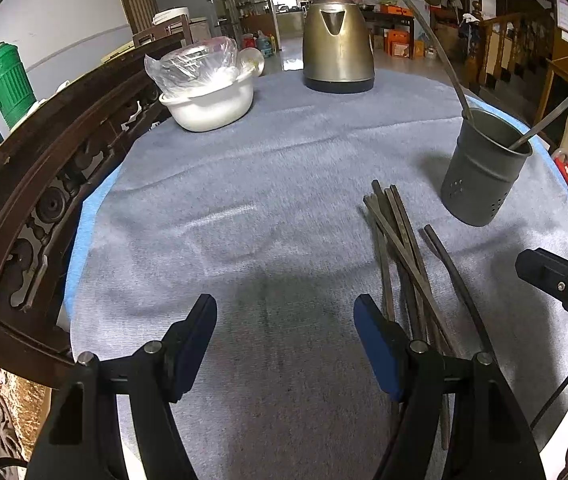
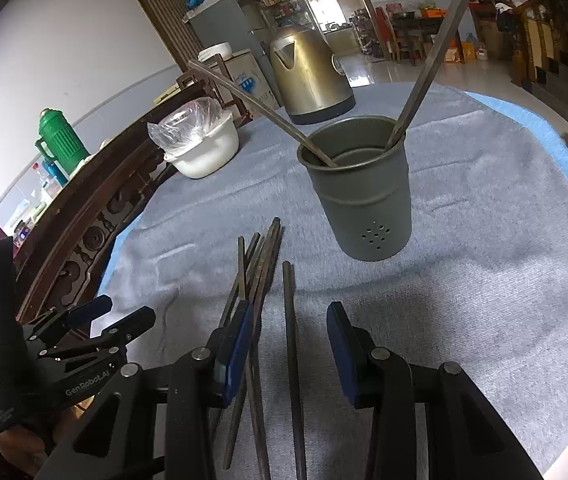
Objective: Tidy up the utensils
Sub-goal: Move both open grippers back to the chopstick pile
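A bundle of dark chopsticks (image 1: 401,252) lies on the grey cloth, right of centre; it also shows in the right wrist view (image 2: 258,272). A single chopstick (image 2: 291,344) lies apart to their right, between my right gripper's open jaws. A grey perforated utensil cup (image 1: 483,168) stands upright beyond them, also seen in the right wrist view (image 2: 359,188), with two chopsticks (image 2: 427,60) leaning in it. My left gripper (image 1: 285,312) is open and empty, left of the bundle. My right gripper (image 2: 289,320) is open, low over the single chopstick.
A metal kettle (image 1: 337,40) stands at the table's far side. A white bowl with a plastic bag (image 1: 208,88) sits at the far left. A carved wooden chair back (image 1: 44,184) runs along the left edge. A green thermos (image 1: 6,80) stands behind it.
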{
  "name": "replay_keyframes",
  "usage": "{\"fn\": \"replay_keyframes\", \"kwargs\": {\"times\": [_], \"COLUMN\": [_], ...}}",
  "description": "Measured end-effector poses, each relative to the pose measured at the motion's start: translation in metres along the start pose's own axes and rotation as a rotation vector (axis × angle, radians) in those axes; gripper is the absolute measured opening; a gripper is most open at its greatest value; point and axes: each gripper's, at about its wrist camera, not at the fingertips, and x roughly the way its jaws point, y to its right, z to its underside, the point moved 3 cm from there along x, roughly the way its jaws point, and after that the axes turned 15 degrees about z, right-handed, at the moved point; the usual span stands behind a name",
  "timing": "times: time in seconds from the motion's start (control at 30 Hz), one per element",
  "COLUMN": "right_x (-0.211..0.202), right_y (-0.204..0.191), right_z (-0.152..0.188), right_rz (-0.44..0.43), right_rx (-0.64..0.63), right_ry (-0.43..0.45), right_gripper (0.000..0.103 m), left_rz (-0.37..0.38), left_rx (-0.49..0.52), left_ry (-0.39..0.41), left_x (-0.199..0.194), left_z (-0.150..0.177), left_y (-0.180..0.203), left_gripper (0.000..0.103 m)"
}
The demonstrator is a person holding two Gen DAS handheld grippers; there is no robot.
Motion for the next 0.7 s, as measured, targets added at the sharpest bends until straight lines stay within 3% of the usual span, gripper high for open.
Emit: {"fn": "replay_keyframes", "kwargs": {"times": [0.13,0.3,0.7], "right_x": [0.007,0.015,0.051], "right_y": [0.000,-0.001,-0.017], "right_z": [0.001,0.001,0.001], "right_rz": [0.001,0.004,-0.013], "right_rx": [0.005,0.000,-0.034], "right_ry": [-0.021,-0.042,-0.130], "right_gripper": [0.042,0.042,0.029], "left_rz": [0.012,0.084,0.219], "left_rx": [-0.007,-0.062,-0.161], "left_ry": [-0.011,-0.040,-0.063], "left_x": [0.005,0.012,0.020], "left_z": [0.000,0.001,-0.007], "left_y": [-0.002,-0.013,-0.025], "left_gripper": [0.072,0.072,0.072]}}
